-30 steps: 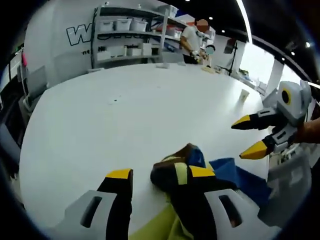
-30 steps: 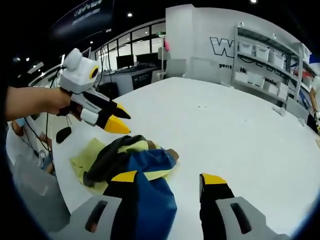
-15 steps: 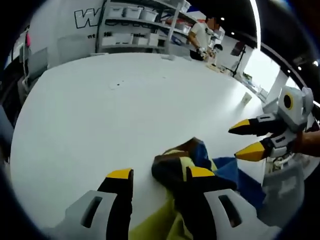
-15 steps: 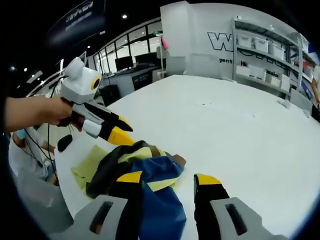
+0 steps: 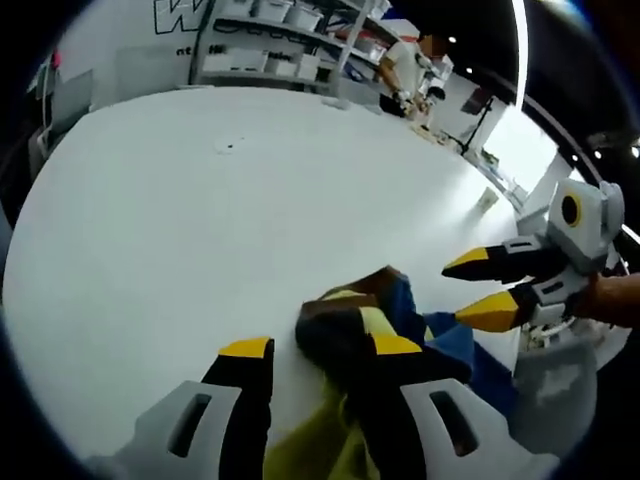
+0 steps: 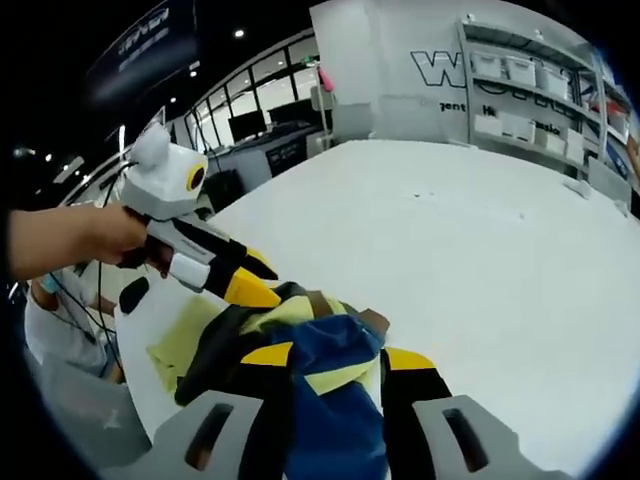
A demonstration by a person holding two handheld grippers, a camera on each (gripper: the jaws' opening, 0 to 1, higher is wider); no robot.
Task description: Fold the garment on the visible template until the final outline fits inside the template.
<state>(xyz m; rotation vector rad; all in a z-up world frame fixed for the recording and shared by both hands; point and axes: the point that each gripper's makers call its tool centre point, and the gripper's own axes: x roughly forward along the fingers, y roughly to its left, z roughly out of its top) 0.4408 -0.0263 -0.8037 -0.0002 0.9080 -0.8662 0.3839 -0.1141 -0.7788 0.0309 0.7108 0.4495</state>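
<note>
The garment (image 6: pixel 300 350), a crumpled heap of blue, yellow-green and dark cloth, lies on the white table (image 6: pixel 480 250) at the tips of both grippers. The left gripper (image 5: pixel 310 350) has its jaws spread, the right-hand jaw over the cloth. The right gripper (image 6: pixel 335 358) has blue cloth between its jaws; whether it pinches that cloth I cannot tell. Storage shelves (image 6: pixel 530 95) stand well beyond the table.
</note>
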